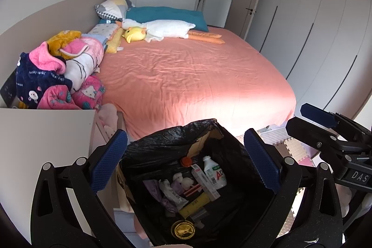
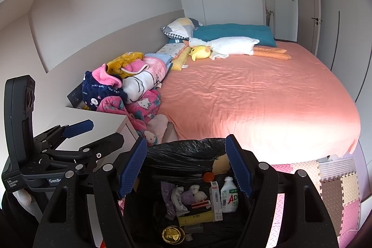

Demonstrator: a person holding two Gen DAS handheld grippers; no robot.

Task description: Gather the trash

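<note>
We've got a bed [image 1: 197, 76] in a salmon sheet, with a white goose plush [image 1: 160, 29] and yellow chick plush [image 1: 134, 34] by the teal pillow [image 1: 162, 13]. Fleece clothes pile [image 1: 60, 71] on the bed's left edge, foam mats [image 2: 334, 187] beside its foot.

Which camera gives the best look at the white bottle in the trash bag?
The left wrist view: the white bottle lies unobstructed between the open fingers, cap and label visible. In the right wrist view the bottle also shows, but a blue finger pad overlaps its edge.
</note>
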